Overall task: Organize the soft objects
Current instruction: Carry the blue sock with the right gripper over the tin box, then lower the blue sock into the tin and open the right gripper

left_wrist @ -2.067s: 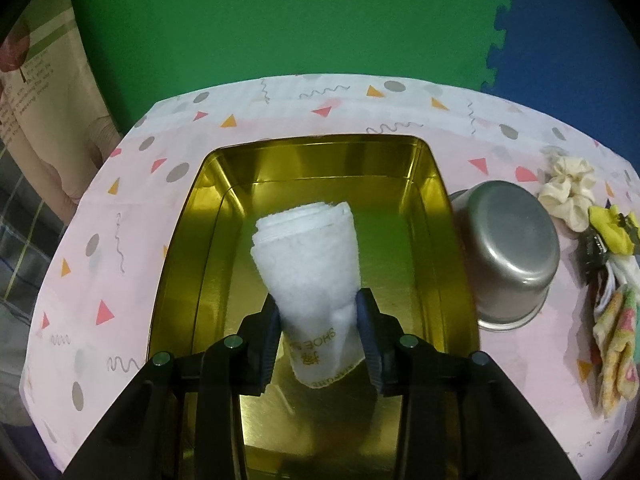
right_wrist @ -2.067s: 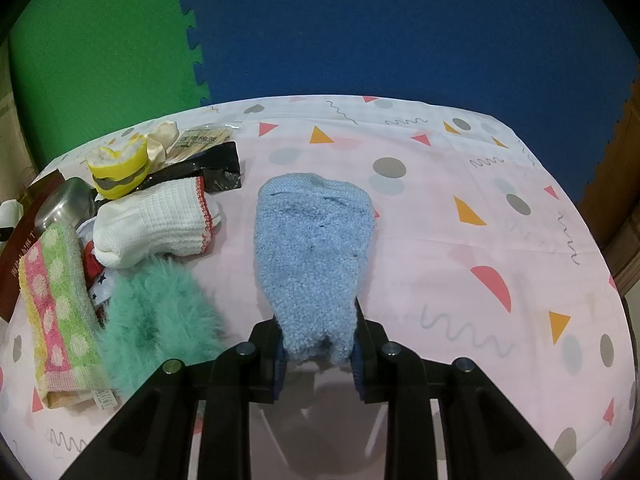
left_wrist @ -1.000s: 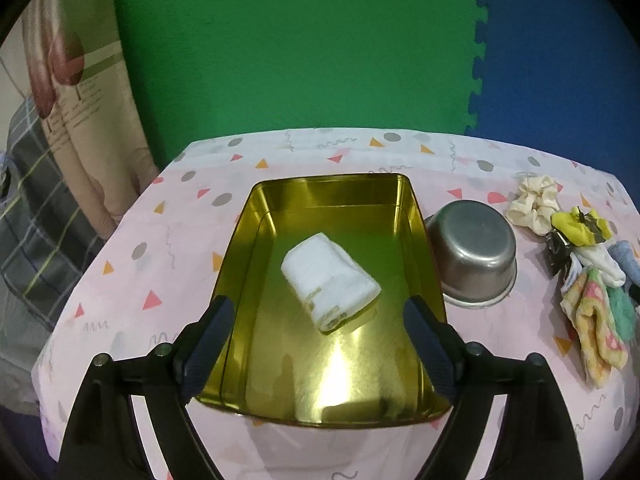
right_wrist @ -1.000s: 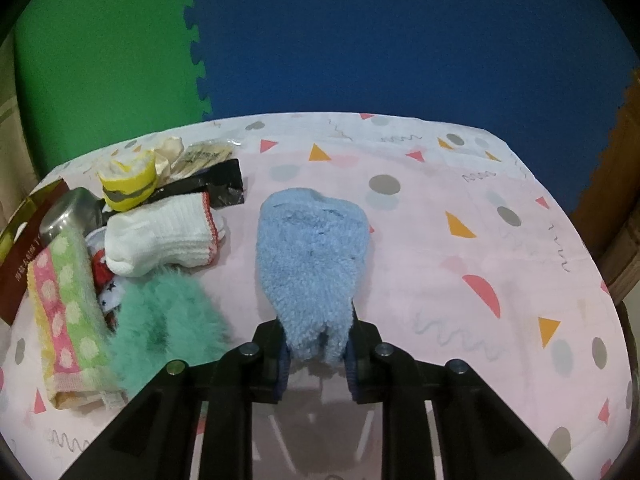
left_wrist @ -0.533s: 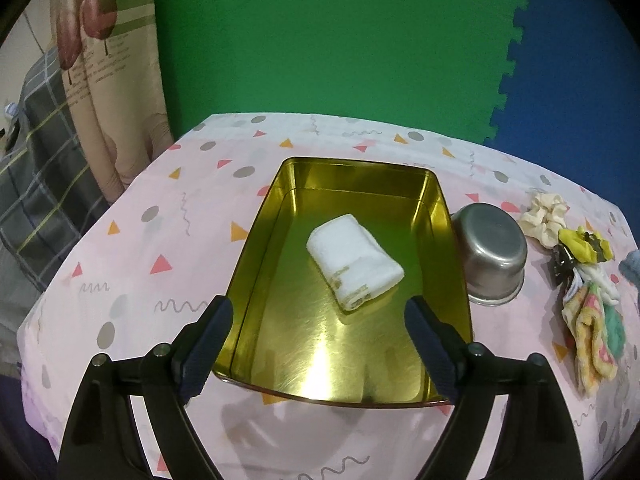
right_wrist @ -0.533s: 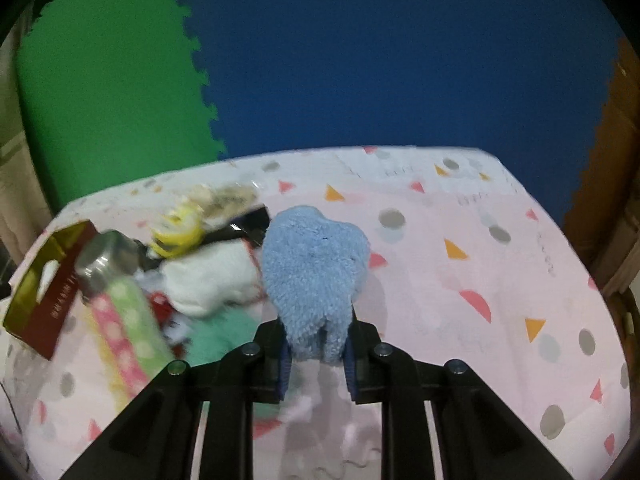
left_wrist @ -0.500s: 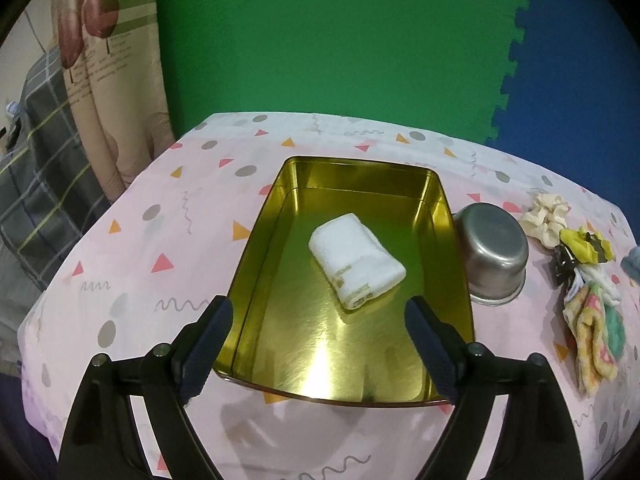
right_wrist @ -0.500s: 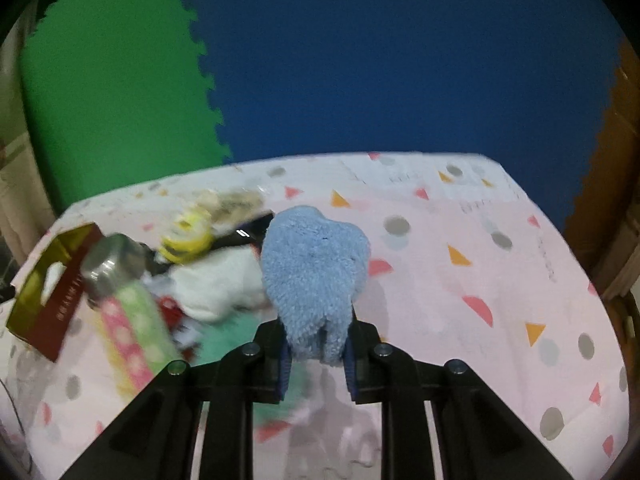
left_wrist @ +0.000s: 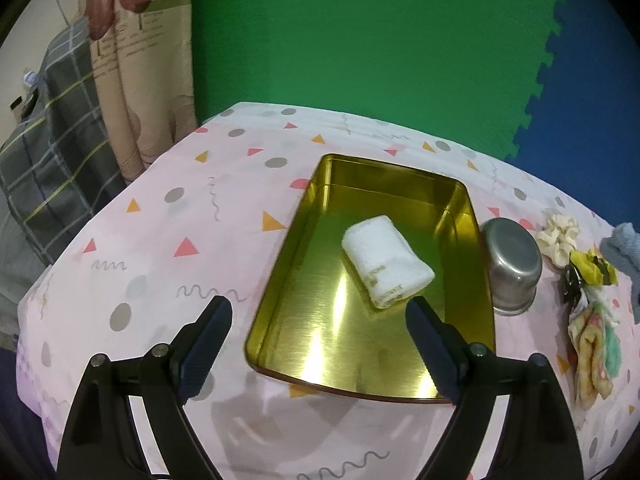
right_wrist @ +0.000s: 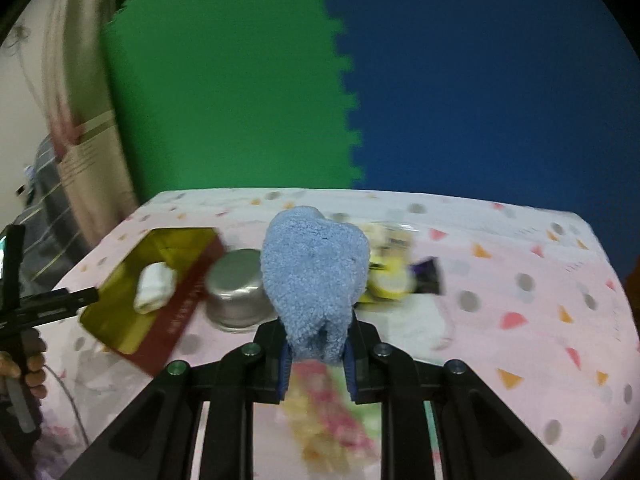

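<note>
Now I'm pinching the blue fuzzy sock (right_wrist: 316, 276) w/ right tool (right_wrist: 316, 364); left tool (left_wrist: 316, 320), spread wide, is hanging over gold tray (left_wrist: 304, 332) w/ rolled white towel (left_wrist: 386, 260).

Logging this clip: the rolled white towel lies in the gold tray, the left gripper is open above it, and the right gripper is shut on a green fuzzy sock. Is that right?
Not quite. The right gripper is shut on a blue fuzzy sock, not a green one, as the right wrist view shows. The rest holds: the rolled white towel lies in the gold tray, and the left gripper is open above it.
</note>
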`<state>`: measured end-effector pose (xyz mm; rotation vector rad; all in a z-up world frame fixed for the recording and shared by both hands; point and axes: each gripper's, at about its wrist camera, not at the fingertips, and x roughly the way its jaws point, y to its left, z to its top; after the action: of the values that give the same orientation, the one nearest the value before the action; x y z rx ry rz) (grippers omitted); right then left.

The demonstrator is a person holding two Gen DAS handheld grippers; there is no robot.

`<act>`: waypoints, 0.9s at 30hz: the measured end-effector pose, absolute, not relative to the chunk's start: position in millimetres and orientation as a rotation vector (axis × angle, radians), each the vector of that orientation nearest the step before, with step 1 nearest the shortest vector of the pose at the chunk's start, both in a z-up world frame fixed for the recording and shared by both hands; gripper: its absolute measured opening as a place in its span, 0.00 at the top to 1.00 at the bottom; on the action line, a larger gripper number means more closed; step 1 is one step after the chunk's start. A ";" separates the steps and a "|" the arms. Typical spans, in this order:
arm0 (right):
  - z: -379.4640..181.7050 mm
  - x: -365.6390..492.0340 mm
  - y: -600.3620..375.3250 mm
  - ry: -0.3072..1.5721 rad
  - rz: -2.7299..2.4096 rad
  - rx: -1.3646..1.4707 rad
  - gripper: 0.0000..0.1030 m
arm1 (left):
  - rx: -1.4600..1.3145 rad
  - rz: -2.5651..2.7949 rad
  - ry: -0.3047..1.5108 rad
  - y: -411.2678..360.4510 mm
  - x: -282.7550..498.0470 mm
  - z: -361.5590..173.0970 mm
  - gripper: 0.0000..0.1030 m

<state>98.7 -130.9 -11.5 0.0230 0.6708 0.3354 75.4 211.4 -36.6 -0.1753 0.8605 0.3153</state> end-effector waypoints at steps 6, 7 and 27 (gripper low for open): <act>-13.7 100.7 -64.9 0.688 0.465 -0.015 0.80 | -0.223 0.362 0.859 233.8 67.8 -35.4 0.15; -14.6 100.7 -54.9 0.692 0.485 -0.021 0.80 | -0.232 0.371 0.859 237.6 66.5 -35.0 0.15; -64.5 111.7 98.3 0.813 0.667 -0.182 0.80 | -0.316 0.454 0.866 274.4 61.4 -38.5 0.15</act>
<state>111.7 98.3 -64.5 -0.1816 0.8127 0.6670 61.4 274.4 -38.5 -0.3163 0.8661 0.4544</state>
